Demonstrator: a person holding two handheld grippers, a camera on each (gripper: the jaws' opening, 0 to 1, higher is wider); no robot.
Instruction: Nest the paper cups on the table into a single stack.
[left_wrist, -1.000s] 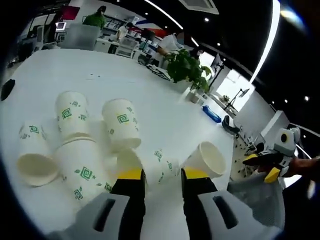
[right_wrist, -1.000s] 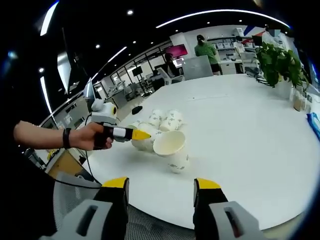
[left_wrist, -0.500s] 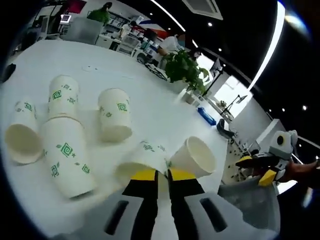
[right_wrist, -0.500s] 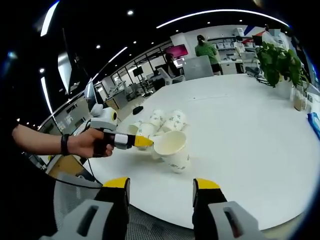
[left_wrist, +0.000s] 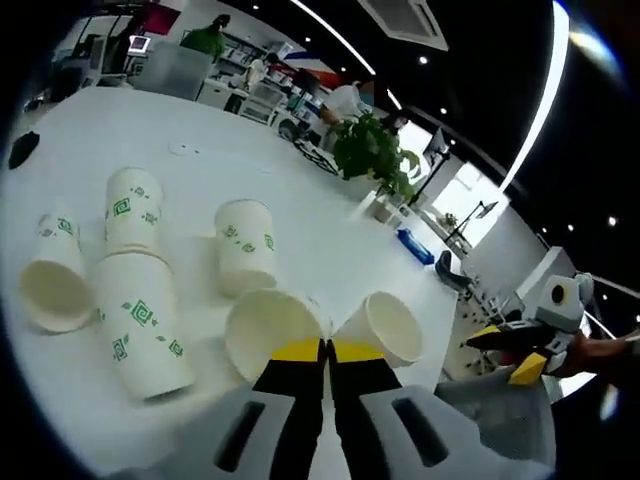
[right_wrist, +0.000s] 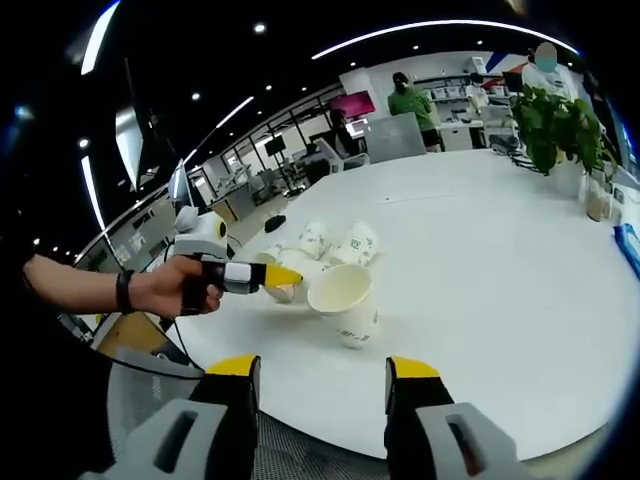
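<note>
My left gripper (left_wrist: 325, 350) pinches the rim of a paper cup (left_wrist: 272, 328) just beside the other cups (left_wrist: 140, 300) on the counter (left_wrist: 300, 215); my right gripper (right_wrist: 318, 368) hangs wide, holding nothing.

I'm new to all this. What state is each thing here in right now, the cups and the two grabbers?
Left gripper: jaws shut on the rim of a paper cup.
Held cup: on its side, mouth toward the camera.
Cup beside it: on its side, mouth open to view.
Nested cups: lying on the table.
Single cup: lying on its side.
Leftmost cup: lying, mouth toward the camera.
Right gripper: open, holding nothing.
</note>
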